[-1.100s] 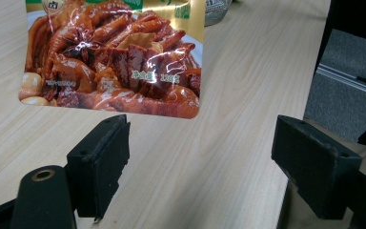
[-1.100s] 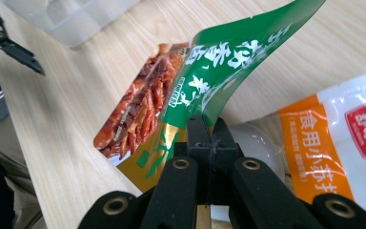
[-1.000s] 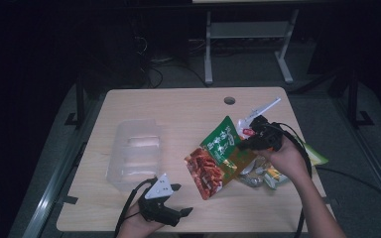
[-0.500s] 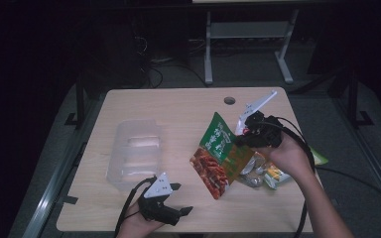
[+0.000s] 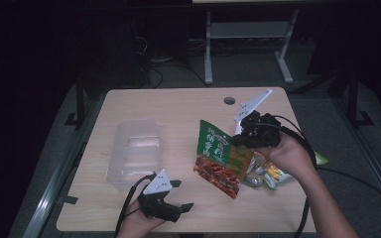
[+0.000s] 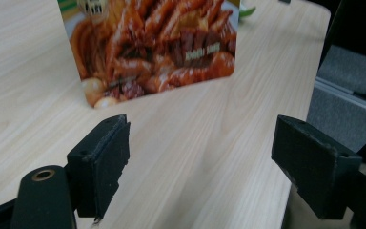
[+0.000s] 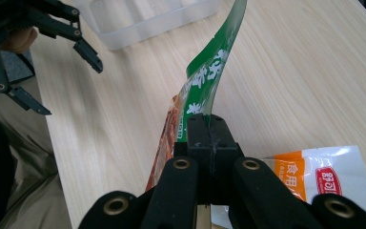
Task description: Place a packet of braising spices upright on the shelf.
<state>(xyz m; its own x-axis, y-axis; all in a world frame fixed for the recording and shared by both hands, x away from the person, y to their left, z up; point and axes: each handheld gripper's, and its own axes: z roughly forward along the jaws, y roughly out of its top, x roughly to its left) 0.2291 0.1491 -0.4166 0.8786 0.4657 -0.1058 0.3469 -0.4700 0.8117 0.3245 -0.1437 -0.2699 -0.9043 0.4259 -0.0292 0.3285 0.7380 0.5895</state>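
Jaws of my left gripper (image 5: 176, 195) stand spread wide with nothing between them, low at the near edge of the table (image 5: 178, 106), about seven o'clock from the table's middle. In the left gripper view bare wood lies between the two black pads (image 6: 102, 167), and the food picture on the snack bag (image 6: 157, 45) hangs just beyond them, its lower corner close to the tabletop.

Moving away from me, my right gripper (image 5: 242, 140) sits at about four o'clock from the table's middle, its jaws pressed together on the green edge of that snack bag (image 5: 221, 157). The bag is held up off the wood, green part at twelve o'clock, red printed part at six. In the right gripper view the bag (image 7: 205, 90) curves upward from the clamped pads.

Just under my right hand (image 5: 290, 156), a small heap of other packets (image 5: 265, 174) lies on the table; one is white and orange (image 7: 324, 179).

At nine o'clock from the held bag, well apart from it, a clear plastic tray (image 5: 135, 151) rests on the wood.
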